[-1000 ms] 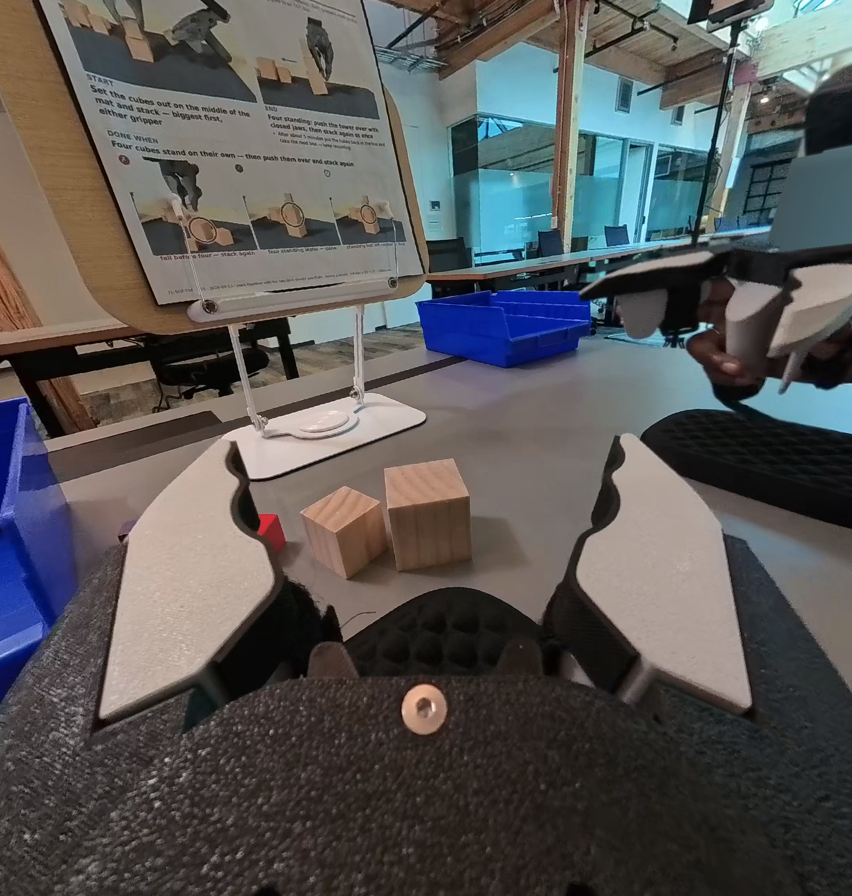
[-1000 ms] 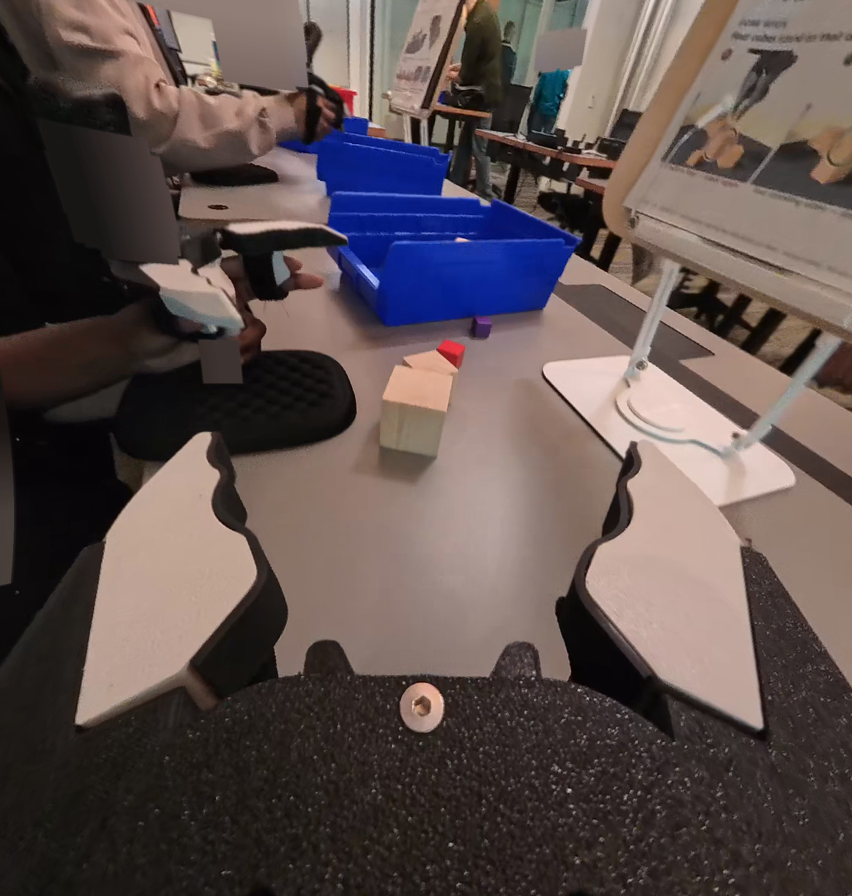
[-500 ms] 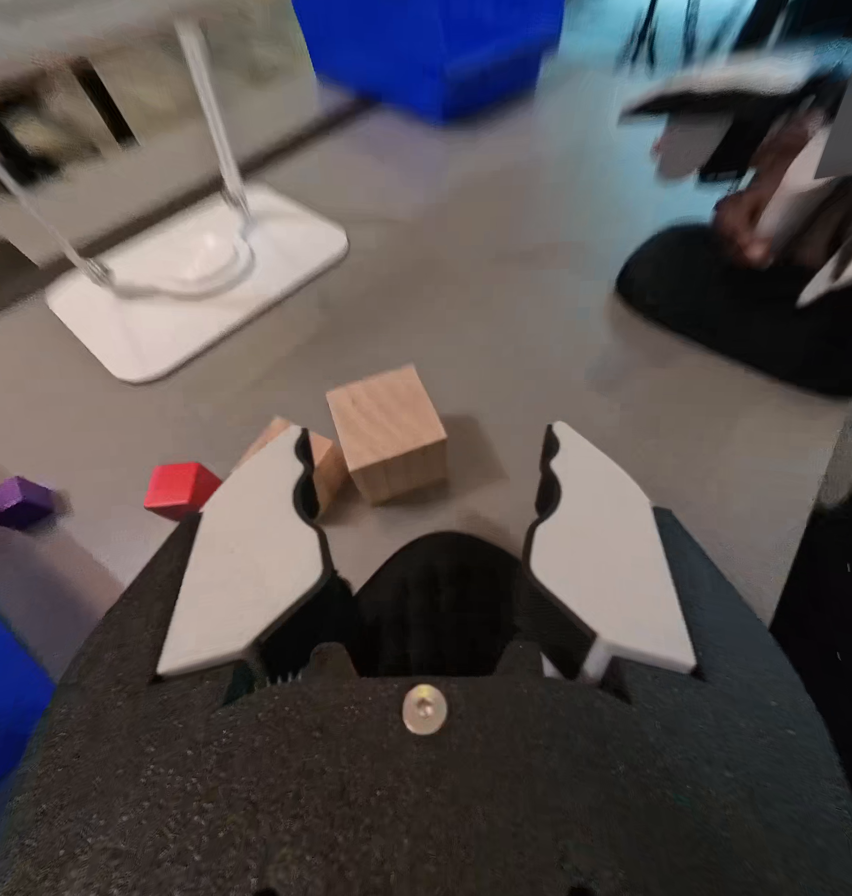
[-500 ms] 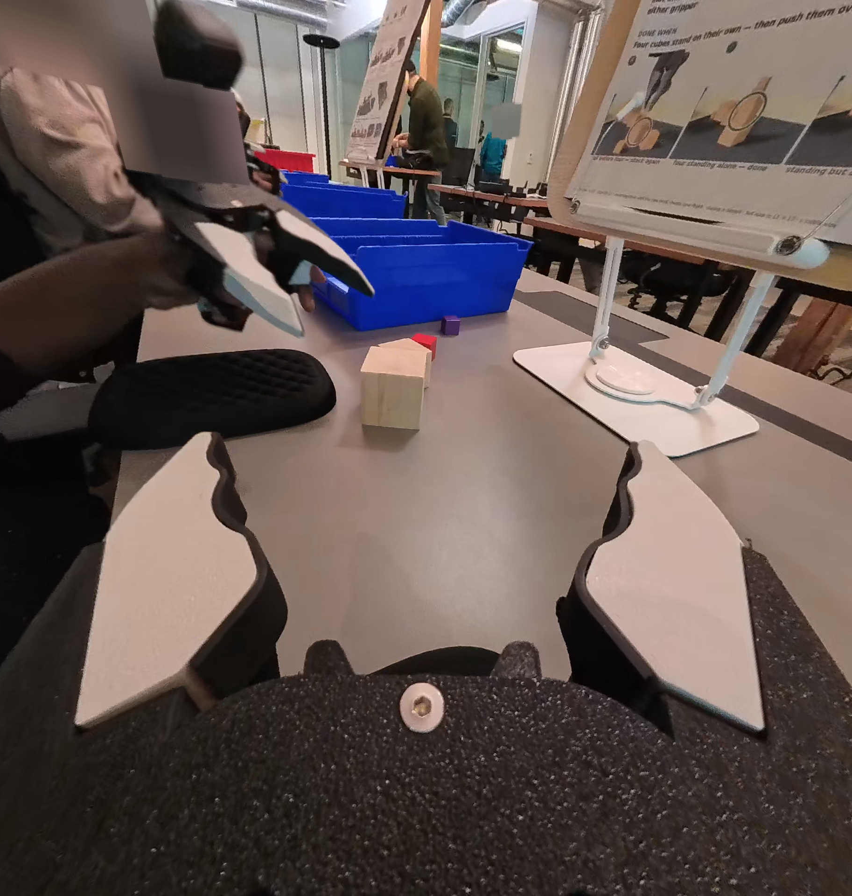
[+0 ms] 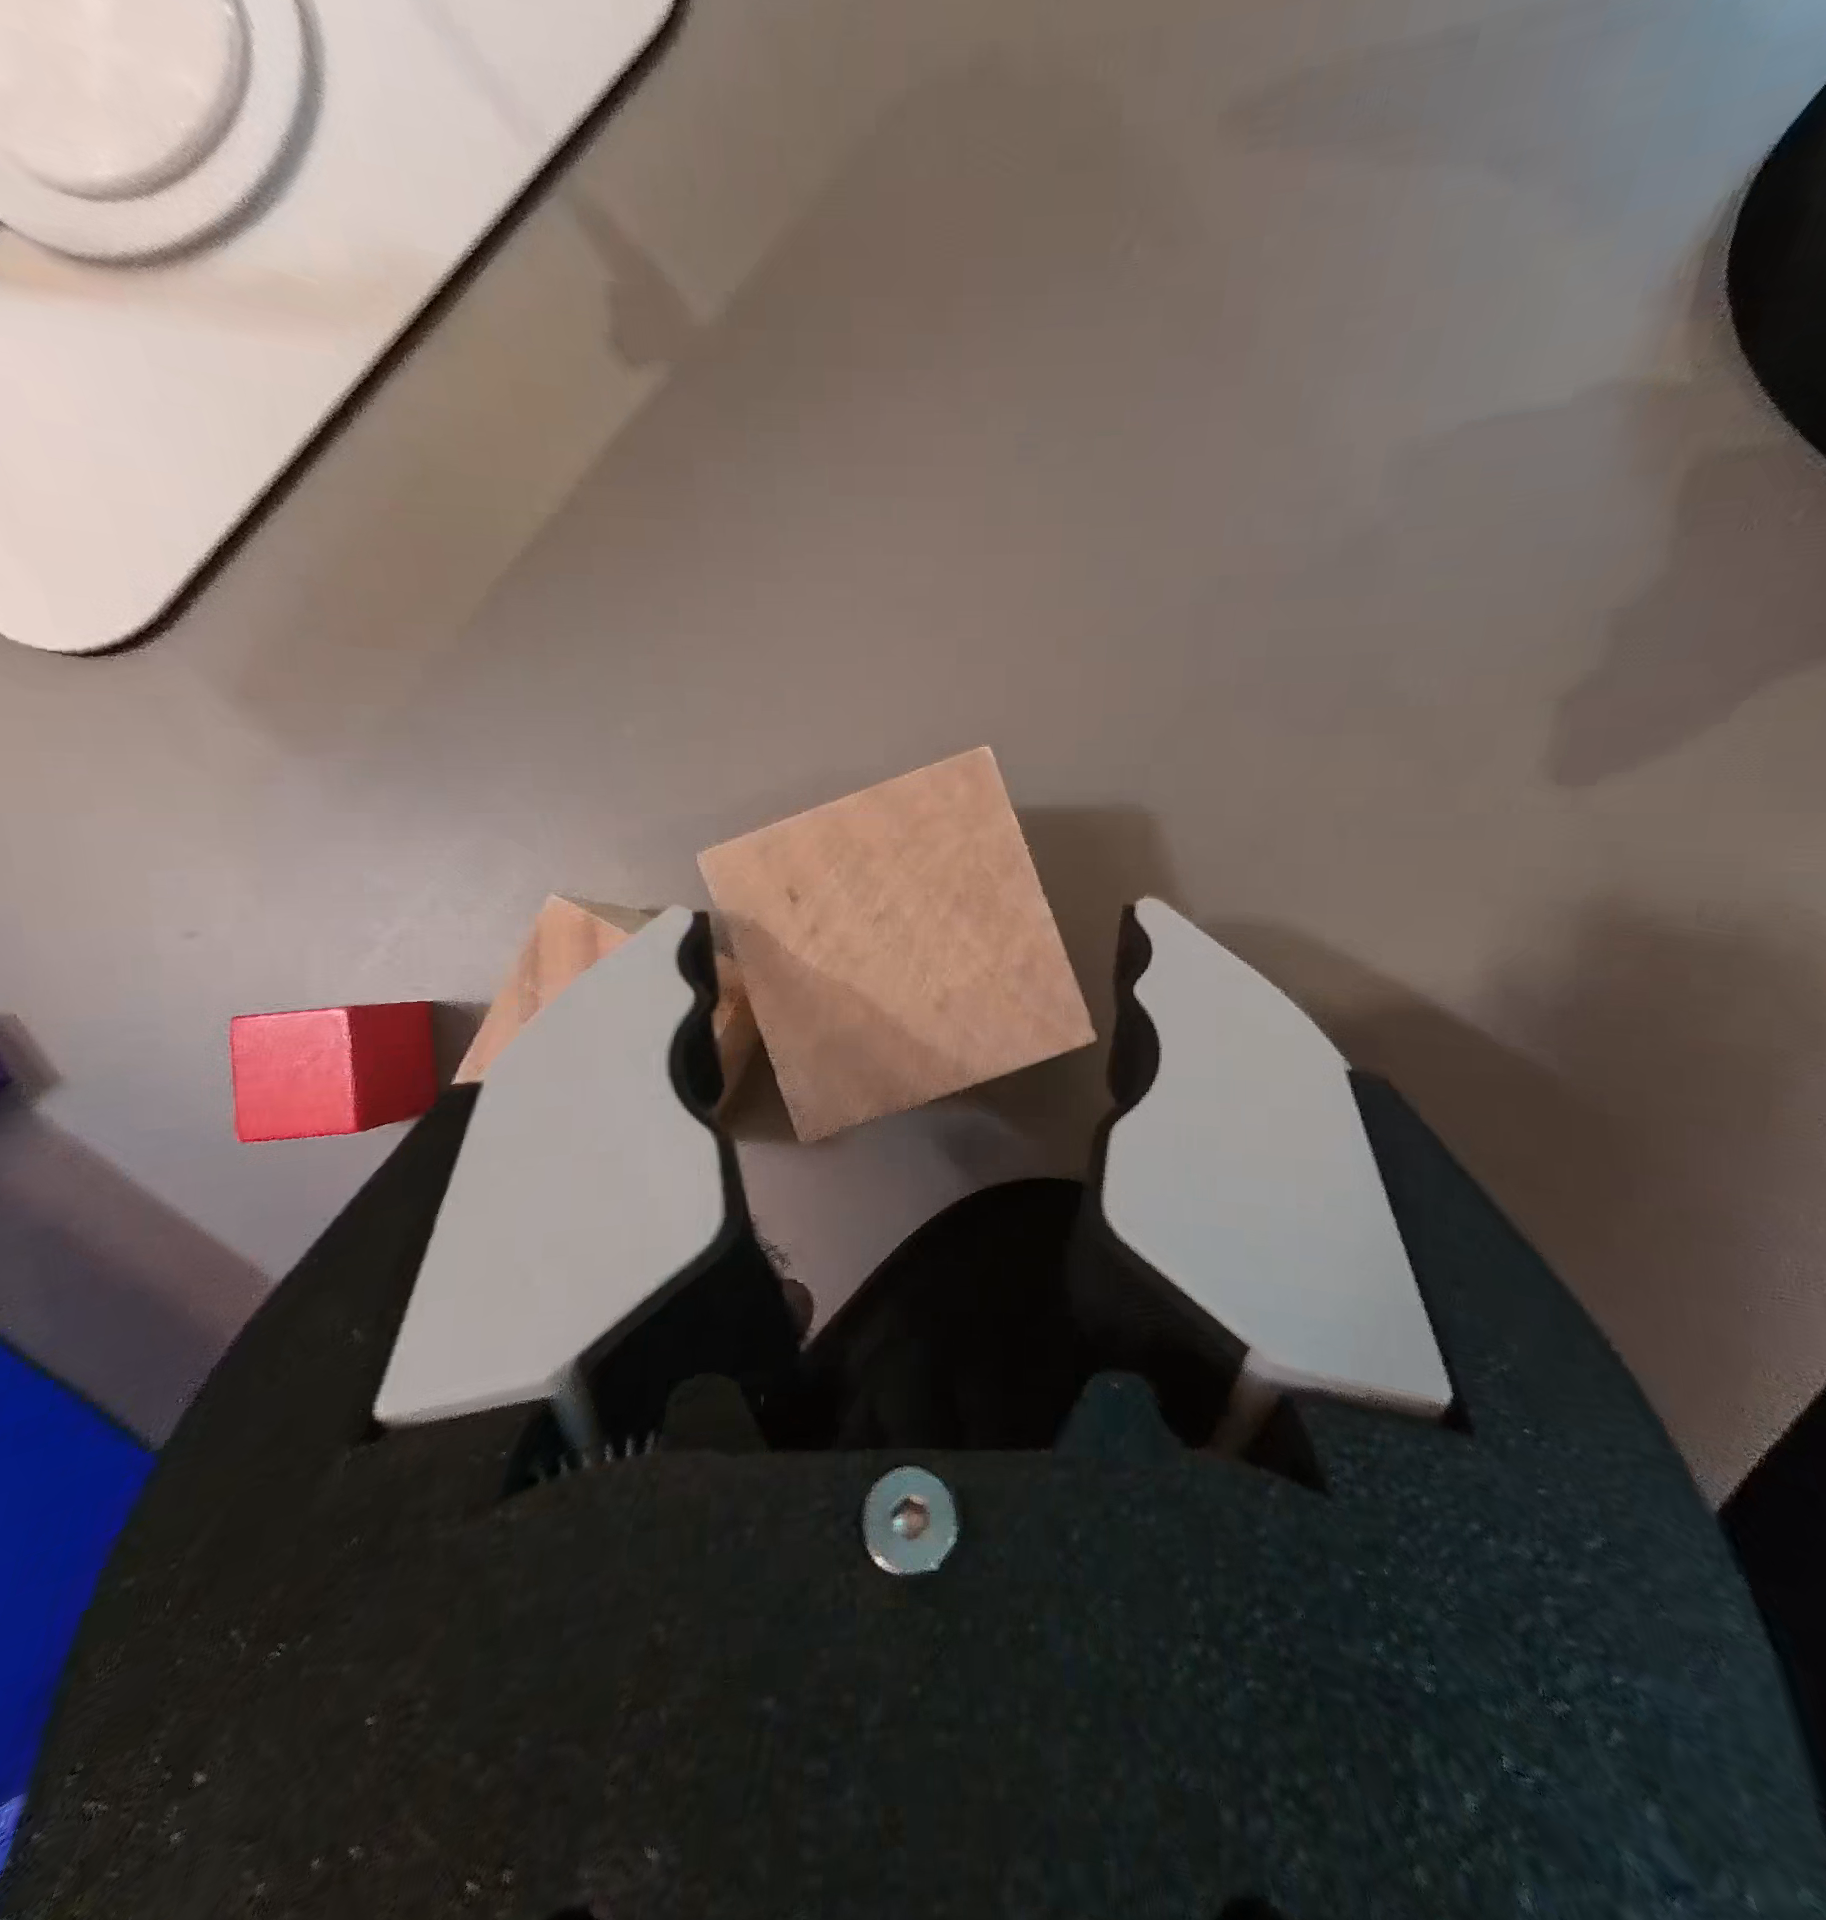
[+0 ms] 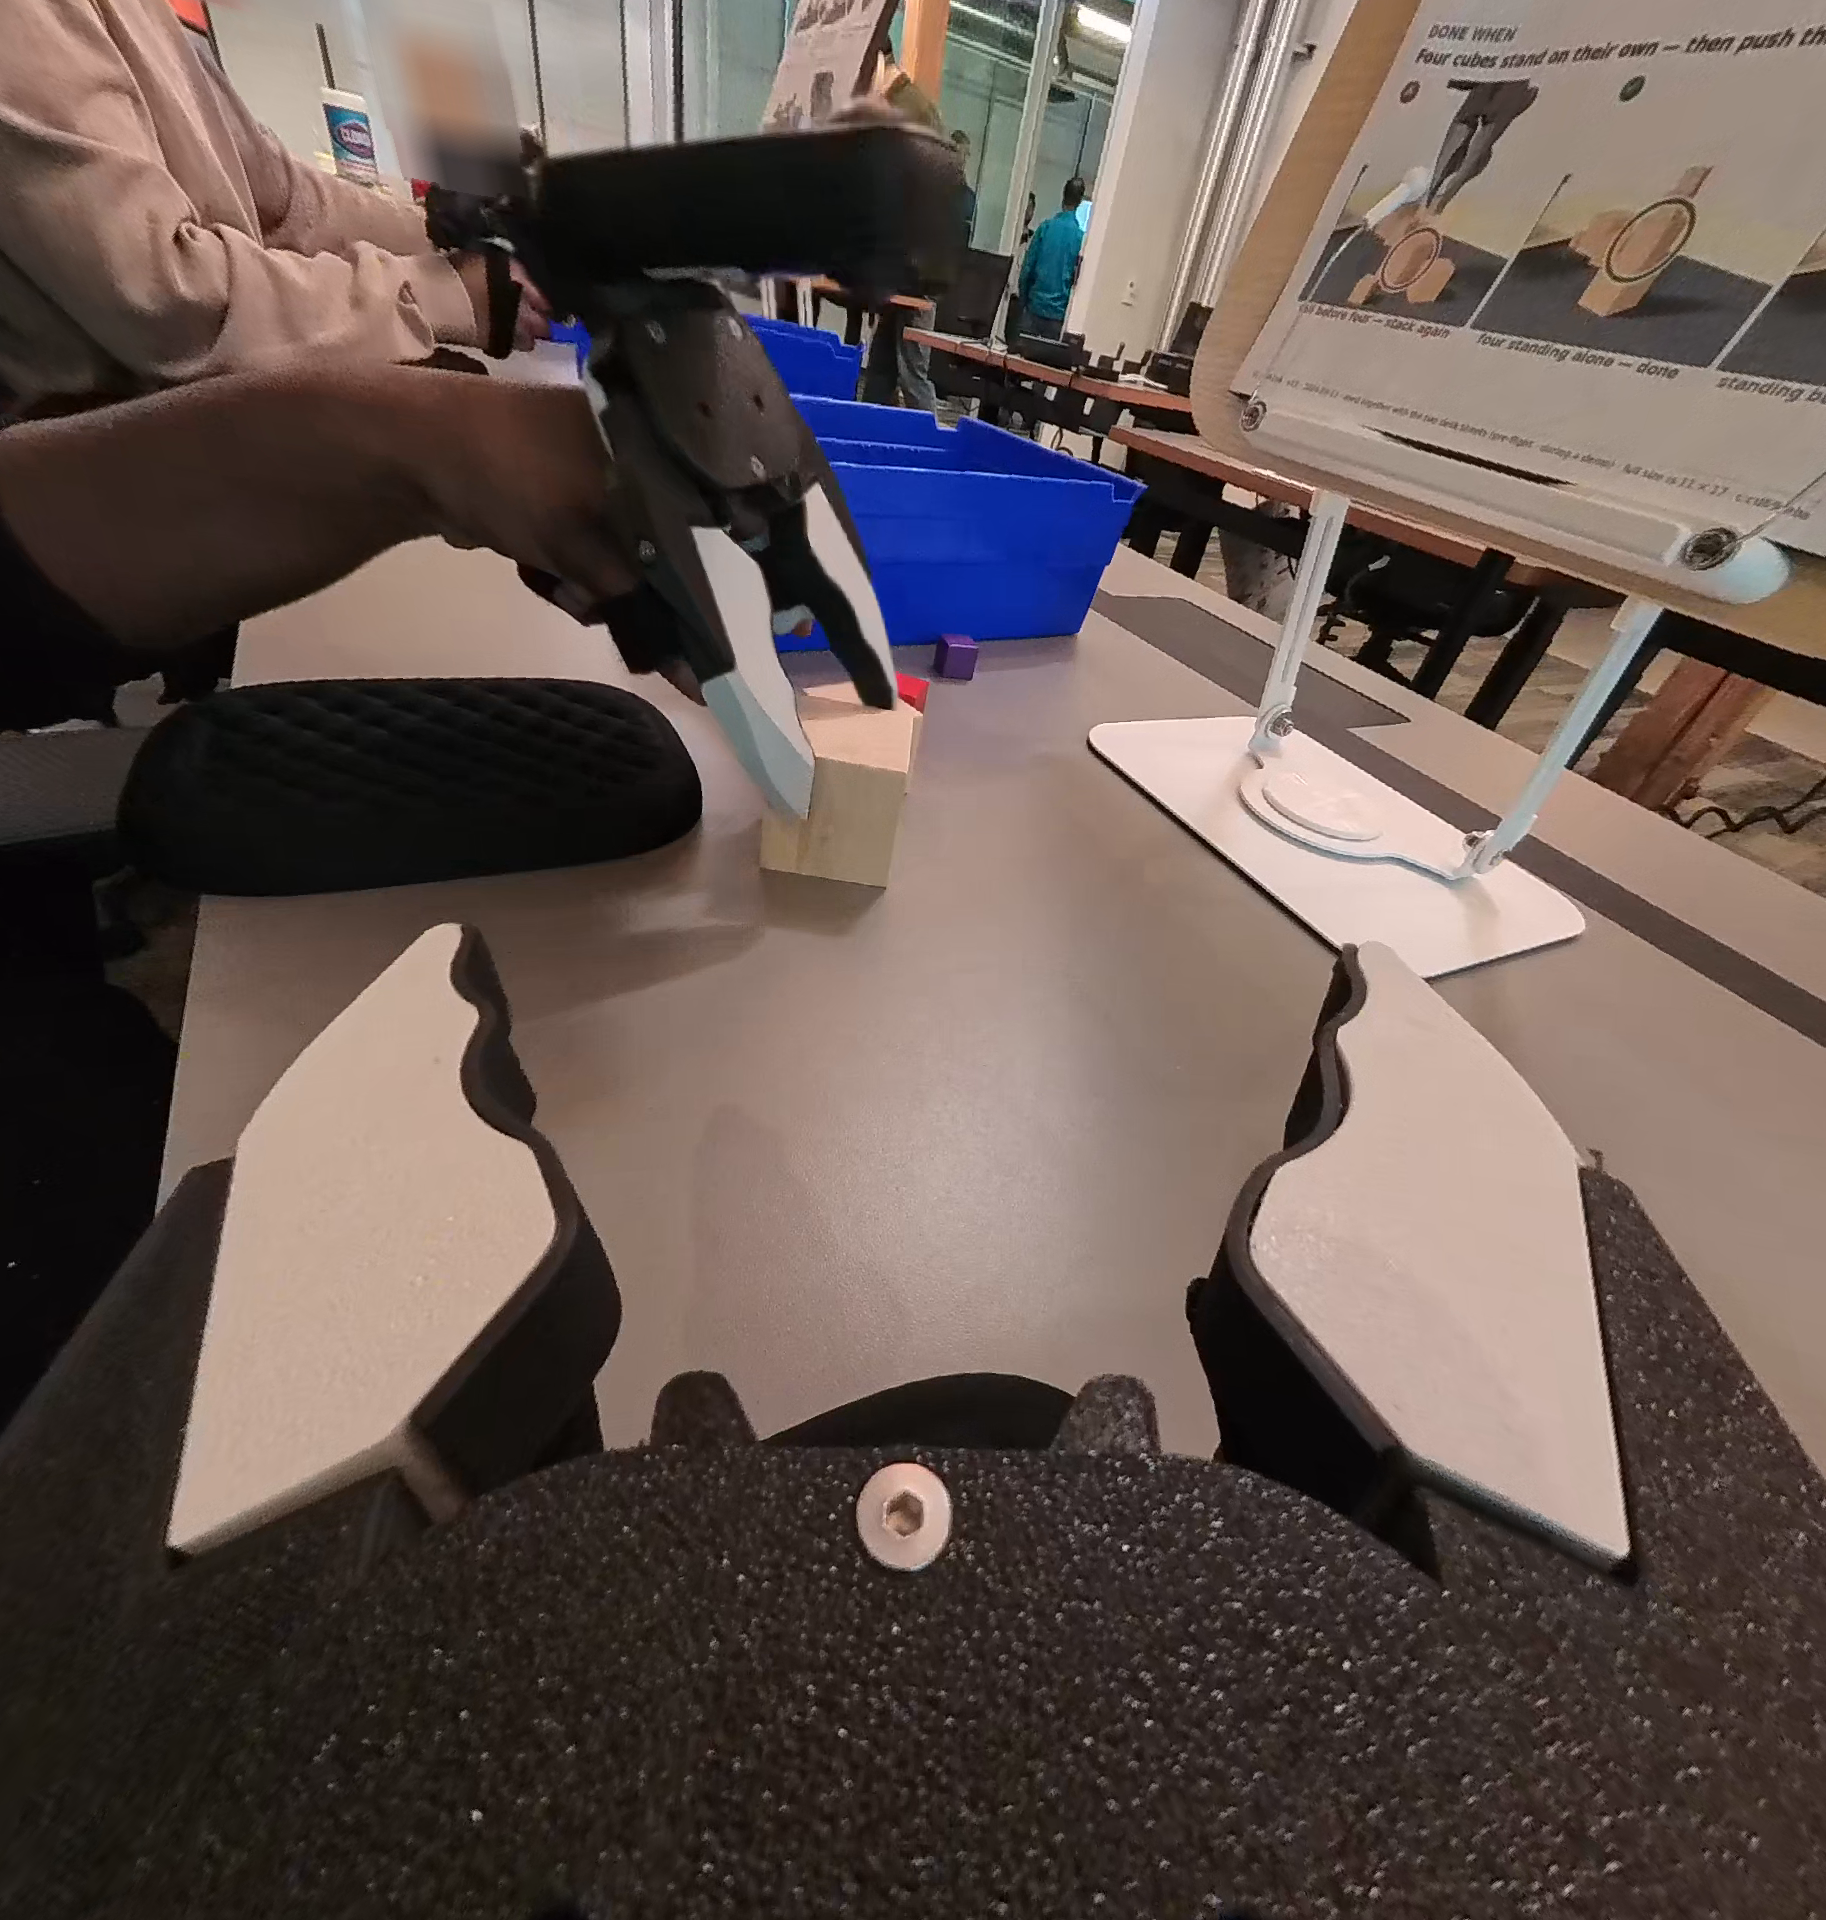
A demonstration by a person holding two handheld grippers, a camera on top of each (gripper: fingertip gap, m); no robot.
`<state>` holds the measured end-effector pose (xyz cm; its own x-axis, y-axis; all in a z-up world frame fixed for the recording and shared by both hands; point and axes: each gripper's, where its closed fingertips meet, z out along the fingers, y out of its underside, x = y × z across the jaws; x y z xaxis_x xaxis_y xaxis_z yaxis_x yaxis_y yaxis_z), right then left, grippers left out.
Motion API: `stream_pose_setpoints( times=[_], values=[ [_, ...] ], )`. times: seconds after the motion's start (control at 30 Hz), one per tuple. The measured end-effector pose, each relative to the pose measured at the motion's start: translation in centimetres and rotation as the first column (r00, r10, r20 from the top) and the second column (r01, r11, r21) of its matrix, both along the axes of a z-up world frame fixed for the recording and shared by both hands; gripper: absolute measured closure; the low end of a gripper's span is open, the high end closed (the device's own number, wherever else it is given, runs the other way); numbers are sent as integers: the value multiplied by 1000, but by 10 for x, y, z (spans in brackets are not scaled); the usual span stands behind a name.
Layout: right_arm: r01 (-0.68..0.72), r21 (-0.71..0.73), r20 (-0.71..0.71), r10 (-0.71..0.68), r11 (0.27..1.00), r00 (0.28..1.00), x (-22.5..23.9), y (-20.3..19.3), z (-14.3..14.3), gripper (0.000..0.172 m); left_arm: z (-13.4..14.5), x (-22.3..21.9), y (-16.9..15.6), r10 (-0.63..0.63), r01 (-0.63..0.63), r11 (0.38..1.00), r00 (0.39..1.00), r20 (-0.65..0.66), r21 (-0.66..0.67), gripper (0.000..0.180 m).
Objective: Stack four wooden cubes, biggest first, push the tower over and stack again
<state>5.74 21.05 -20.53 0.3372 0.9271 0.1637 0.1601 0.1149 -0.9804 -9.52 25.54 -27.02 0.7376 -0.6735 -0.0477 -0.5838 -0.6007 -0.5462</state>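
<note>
My left gripper [image 5: 914,1023] straddled the large pale wooden cube [image 5: 893,945], pads apart, not pressing; right gripper [image 6: 909,1049] gaped wide, well short.

An open-plan office fitted out as a work lab: long grey desks [image 6: 992,1039] run in rows toward glass-walled rooms [image 6: 1002,83], with exposed wooden posts [image 6: 930,31] overhead. Blue plastic bins [image 6: 971,540] line the desk, a printed instruction sheet [image 6: 1615,229] stands on a white stand [image 6: 1335,831], and people [image 6: 1054,260] work at stations farther back.
</note>
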Motion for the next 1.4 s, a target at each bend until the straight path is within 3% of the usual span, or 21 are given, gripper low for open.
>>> stream_pose_setpoints(
  times=[0.17, 0.3, 0.5, 0.67, 0.97, 1.4],
  values=[
    [0, 2, -6, 0, 1000, 1000, 0, 0, 1, 33, -2, 0, 2, -45, 44, 999, 999, -11, -11, 116],
    [-7, -2, -9, 7, 1000, 1000, 0, -1, 1, 33, 10, 22, -7, -251, 249, 968, 967, 47, 36, 117],
    [-32, -4, 8, 32, 999, 999, -2, -4, -1, 36, 26, 76, -41, -635, 629, 772, 769, 72, 85, 117],
    [-53, 10, 12, 53, 999, 999, -2, -7, -1, 38, 21, 110, -57, -809, 806, 587, 587, 28, 76, 117],
    [-105, -5, 11, 105, 994, 994, -4, -13, -2, 38, 6, 126, -63, -892, 892, 452, 452, 24, 23, 117],
    [-140, -31, 5, 140, 990, 990, -4, -15, -2, 42, -2, 129, -58, -899, 898, 436, 432, 68, 63, 116]
  ],
)
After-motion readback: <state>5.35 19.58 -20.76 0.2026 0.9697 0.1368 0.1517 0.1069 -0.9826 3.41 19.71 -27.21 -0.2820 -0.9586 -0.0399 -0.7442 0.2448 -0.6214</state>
